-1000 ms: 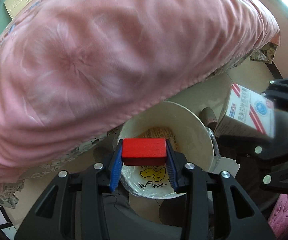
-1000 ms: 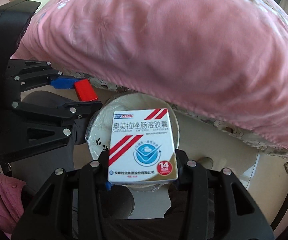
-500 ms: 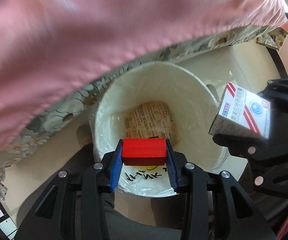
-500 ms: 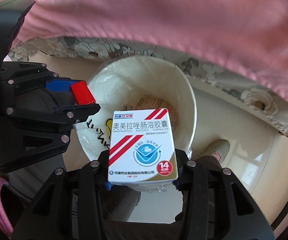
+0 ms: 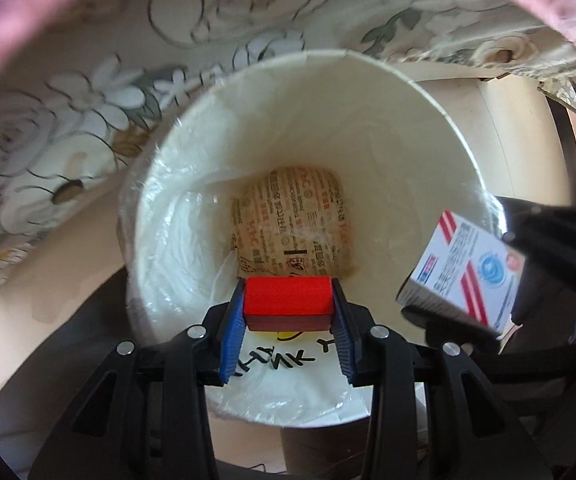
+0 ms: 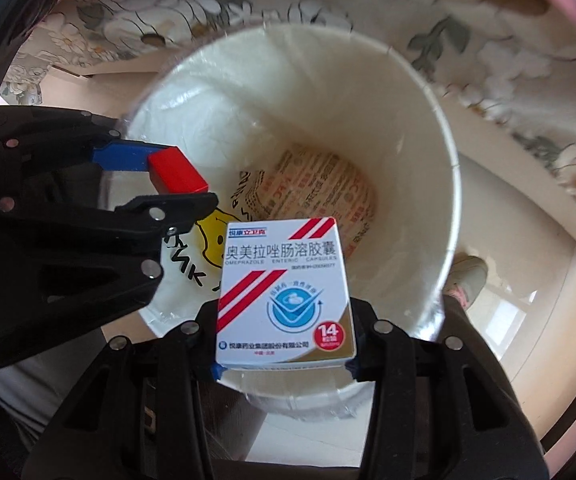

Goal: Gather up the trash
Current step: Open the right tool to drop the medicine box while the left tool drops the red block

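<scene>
between my left gripper's (image 5: 288,316) jaws: a red block (image 5: 288,302), clamped by both blue pads. between my right gripper's (image 6: 284,364) jaws: a white medicine box (image 6: 286,292), gripped at its lower edges. beyond both fingertips: the lined white bin (image 5: 428,152), open-mouthed, with a printed paper wrapper (image 5: 294,220) at its bottom.

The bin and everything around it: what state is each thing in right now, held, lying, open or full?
Bin: upright, open-topped, lined with clear plastic, mostly unfilled.
Printed wrapper: lying at the bin's bottom.
Red block: clamped in the left gripper, over the bin's mouth.
Medicine box: closed, clamped in the right gripper, over the bin's mouth.
Floral cloth: hanging beside the bin.
</scene>
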The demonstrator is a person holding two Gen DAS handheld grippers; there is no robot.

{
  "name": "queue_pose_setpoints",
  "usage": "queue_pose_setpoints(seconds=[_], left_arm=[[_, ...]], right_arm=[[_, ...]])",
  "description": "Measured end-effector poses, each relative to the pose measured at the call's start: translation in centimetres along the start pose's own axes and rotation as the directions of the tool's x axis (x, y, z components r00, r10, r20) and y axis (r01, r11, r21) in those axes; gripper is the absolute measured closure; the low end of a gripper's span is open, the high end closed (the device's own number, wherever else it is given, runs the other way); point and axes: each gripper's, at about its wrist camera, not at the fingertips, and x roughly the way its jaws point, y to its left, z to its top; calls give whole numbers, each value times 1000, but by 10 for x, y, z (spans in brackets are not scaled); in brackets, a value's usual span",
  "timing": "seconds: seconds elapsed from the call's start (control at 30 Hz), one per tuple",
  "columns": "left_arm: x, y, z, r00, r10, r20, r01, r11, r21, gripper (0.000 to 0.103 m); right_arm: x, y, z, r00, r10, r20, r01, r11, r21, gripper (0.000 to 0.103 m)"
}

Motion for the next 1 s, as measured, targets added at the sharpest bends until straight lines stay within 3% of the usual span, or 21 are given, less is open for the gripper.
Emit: queue_pose_setpoints(seconds=[0.27, 0.33, 0.4, 0.73, 1.0], left_arm=[[23, 8, 9, 999, -27, -37, 25, 999, -40, 61], [25, 9, 10, 999, -24, -39, 22, 998, -51, 51], [21, 9, 10, 999, -19, -33, 17, 998, -55, 42], [21, 6, 8, 999, -22, -42, 21, 999, -34, 42], [-16, -7, -16, 1000, 3, -5, -3, 999, 52, 42]], right_arm=[[18, -1, 8, 1000, 5, -26, -5, 1000, 15, 58], [20, 3, 6, 999, 8, -37, -7, 1000, 15, 56], [25, 3, 6, 999, -13, -32, 13, 1000, 7, 47], [12, 5, 1, 1000, -17, -25, 18, 1000, 5, 44], [-28, 14, -21, 1000, -8, -14, 8, 1000, -5, 44]])
